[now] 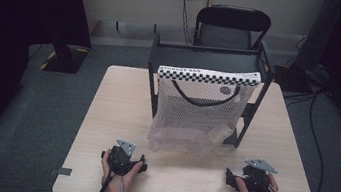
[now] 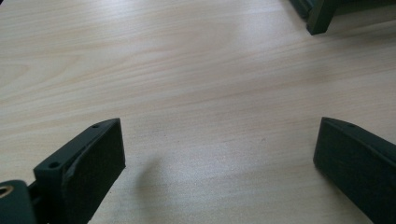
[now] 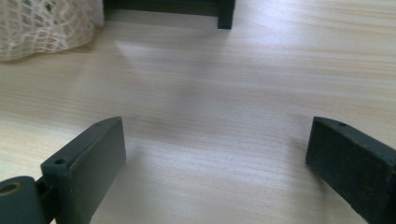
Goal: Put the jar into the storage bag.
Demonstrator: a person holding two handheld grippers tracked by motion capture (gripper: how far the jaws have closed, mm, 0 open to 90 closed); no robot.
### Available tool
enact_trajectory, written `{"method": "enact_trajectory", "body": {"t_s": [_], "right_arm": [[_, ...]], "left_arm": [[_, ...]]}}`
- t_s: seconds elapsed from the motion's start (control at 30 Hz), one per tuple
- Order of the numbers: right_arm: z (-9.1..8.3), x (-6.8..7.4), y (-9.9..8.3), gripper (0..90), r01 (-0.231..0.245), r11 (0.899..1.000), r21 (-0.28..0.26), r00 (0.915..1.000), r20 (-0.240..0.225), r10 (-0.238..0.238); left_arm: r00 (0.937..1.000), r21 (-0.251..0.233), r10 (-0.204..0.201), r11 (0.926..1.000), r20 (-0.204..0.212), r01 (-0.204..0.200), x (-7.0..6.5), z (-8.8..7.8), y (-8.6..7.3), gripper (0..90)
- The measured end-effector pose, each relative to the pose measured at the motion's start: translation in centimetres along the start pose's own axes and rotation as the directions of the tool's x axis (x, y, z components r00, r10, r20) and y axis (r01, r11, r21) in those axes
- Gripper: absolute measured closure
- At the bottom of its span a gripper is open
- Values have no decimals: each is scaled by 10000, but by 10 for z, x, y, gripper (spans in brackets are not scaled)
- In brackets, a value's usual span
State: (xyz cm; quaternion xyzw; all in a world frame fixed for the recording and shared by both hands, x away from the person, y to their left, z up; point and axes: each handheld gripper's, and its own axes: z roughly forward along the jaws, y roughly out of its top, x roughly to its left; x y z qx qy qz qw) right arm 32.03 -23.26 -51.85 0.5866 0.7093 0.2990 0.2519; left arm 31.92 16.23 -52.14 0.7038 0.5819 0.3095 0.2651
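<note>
A white mesh storage bag (image 1: 196, 112) with a black-and-white checked top band and a black handle hangs from a dark metal rack (image 1: 209, 56) at the back of the wooden table (image 1: 105, 117); its lower end rests on the tabletop. My left gripper (image 1: 122, 156) sits low at the table's front left, held by a hand, and its jaws stand wide apart over bare wood (image 2: 219, 149). At the front right, my right gripper (image 1: 243, 177) also stands open with nothing between its jaws (image 3: 217, 149). The bag's mesh (image 3: 42, 25) lies at the upper left of the right gripper view.
A black folding chair (image 1: 232, 26) stands behind the rack. A rack foot (image 2: 322, 18) shows at the top right of the left gripper view, and another rack foot (image 3: 226, 14) at the top of the right gripper view. Cables trail on the grey floor at right.
</note>
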Motion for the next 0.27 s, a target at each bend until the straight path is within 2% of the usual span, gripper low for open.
{"method": "enact_trajectory", "body": {"t_s": [0.07,0.27], "right_arm": [[1,1,0,27,94,9999,102,9999,110,-95],[1,0,0,25,77,9999,93,9999,93,-78]], "left_arm": [[10000,23,-38,10000,-28,38,0,0,0,11],[9990,184,-354,9992,266,349,4,2,0,3]]}}
